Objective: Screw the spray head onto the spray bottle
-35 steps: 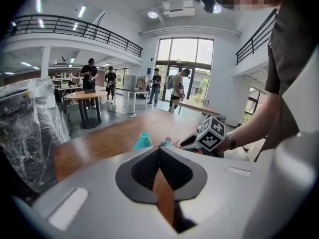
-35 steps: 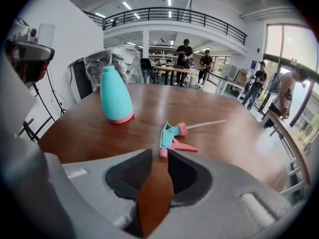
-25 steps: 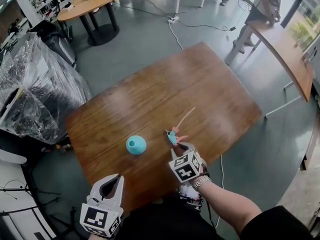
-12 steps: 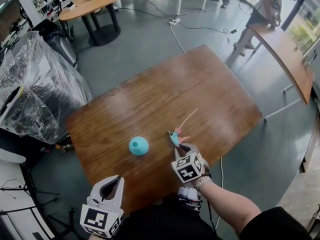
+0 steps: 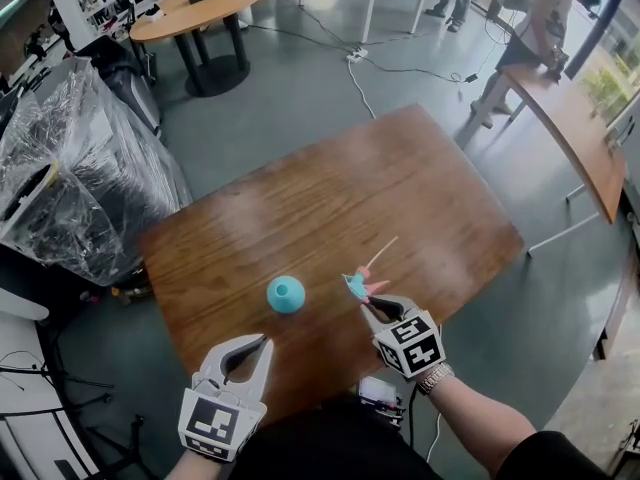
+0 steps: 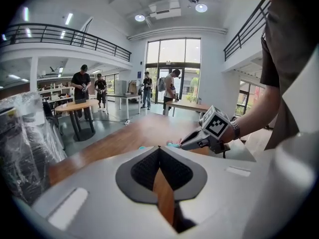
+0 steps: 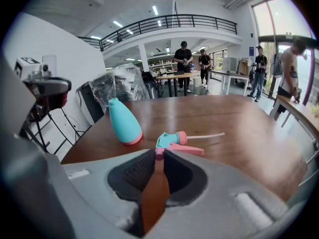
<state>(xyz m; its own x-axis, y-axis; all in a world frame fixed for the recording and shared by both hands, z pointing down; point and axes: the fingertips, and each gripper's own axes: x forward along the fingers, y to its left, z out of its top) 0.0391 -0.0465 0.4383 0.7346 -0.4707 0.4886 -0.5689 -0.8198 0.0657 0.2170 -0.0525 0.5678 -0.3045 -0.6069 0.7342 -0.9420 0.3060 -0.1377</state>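
Right gripper (image 5: 366, 306) is down at the head (image 5: 356, 284), and its own view settles it: the jaws of the right gripper (image 7: 158, 156) are pinched almost together on the pink tip of the head (image 7: 172, 141). The teal body and pink collar point away from the jaws, and the thin tube (image 7: 204, 135) trails off to the right across the bench (image 7: 224, 113). I cannot tell whether the head is clear of the wood.

The bottle (image 5: 286, 294) stands upright on the bench (image 5: 330, 198), near the head on its left and not touching it. From the right gripper view the bottle (image 7: 123, 122) is teal with a pink base.

Left gripper (image 5: 262, 344) hovers at the near edge of the bench, on the near side of the bottle and apart from it. In its own view the left gripper (image 6: 159, 151) has its tips together with nothing between them.
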